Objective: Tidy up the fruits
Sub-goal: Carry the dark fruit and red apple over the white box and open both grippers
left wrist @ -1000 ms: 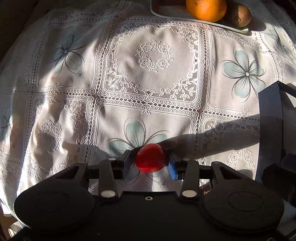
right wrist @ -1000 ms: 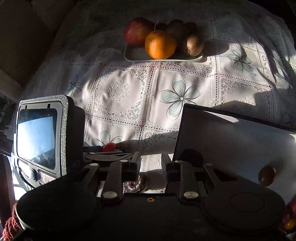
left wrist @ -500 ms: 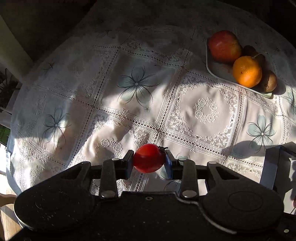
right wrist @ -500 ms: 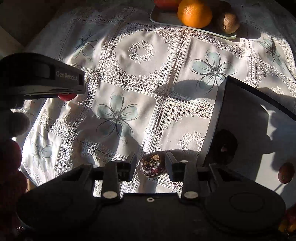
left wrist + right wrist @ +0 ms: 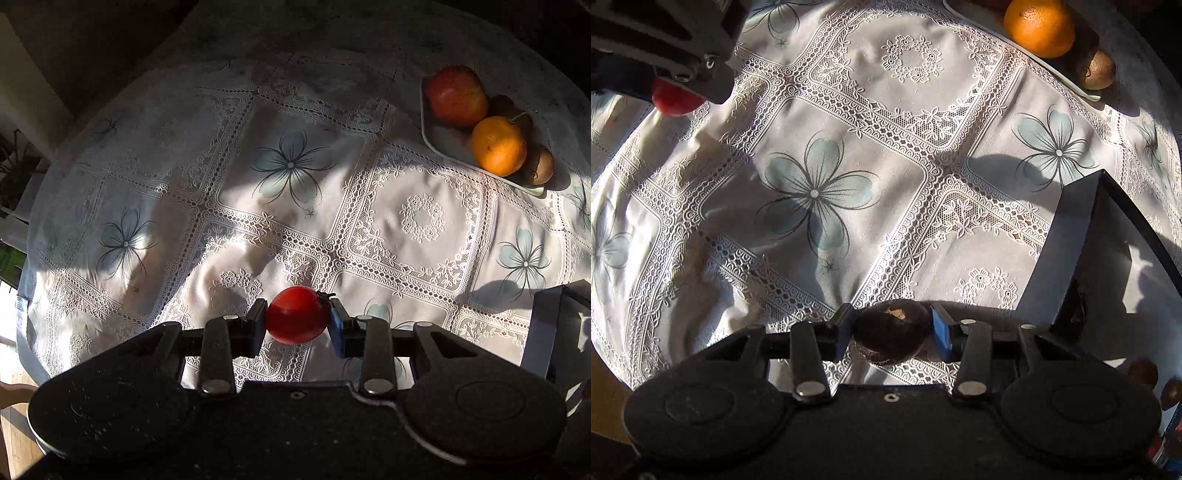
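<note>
The left gripper (image 5: 297,320) has its jaws clenched on a red tomato (image 5: 297,314), which sits right between them, lifted above the lace cloth (image 5: 295,221) on the counter. The right gripper (image 5: 891,330) points down at the cloth. Its jaws have just been opening, with a dark round fruit (image 5: 891,334) between them (it rests on the cloth); whether the pads still touch it is hard to tell. Far ahead of the left jaws, a tray (image 5: 439,144) holds an apple (image 5: 457,96), an orange (image 5: 498,146) and a kiwi (image 5: 541,170).
</note>
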Tool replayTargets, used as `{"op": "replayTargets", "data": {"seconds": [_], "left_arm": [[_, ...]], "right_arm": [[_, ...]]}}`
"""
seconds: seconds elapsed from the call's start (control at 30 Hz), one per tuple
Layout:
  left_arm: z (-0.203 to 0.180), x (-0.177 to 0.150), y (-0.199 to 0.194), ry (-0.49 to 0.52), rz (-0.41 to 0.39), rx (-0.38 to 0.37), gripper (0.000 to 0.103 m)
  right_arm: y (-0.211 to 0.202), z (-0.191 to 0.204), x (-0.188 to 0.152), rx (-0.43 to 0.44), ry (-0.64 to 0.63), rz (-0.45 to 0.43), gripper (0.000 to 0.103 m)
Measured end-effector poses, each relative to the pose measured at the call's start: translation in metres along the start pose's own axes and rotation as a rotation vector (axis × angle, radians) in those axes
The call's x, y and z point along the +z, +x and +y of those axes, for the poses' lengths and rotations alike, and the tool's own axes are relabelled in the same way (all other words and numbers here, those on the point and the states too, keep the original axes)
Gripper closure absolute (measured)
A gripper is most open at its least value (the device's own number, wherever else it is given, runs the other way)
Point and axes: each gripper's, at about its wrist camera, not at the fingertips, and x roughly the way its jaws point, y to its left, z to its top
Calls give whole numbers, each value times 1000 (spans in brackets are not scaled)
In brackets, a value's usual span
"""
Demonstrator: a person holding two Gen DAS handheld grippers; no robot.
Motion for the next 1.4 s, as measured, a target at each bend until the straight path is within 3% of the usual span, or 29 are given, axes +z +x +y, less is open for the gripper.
{"op": "replayTargets", "data": {"seconds": [0.13,0.3,0.57,0.83,1.07,1.4], "left_arm": [[4,-5,-12,-5,-13,2,59],[4,-12,-30,-21,-37,-4,59],[-42,-48,-67,60,-63,-65,59],[-125,-90,-79,231,-24,-151,59],[-178,-118,-72,336,5,-151,59],[-186,-128,-66,361,17,-121,57]], "right_arm": [[-23,-10,0,107,78,-26,57],[-71,-40,-14,186,168,-120,57],[-122,-133,-63,116,393,-219,57],[-106,-195,-114,-7,534,-154,57],[-89,-214,-136,-28,552,-112,56],[-101,-220,-139,1,556,-154,56]]}}
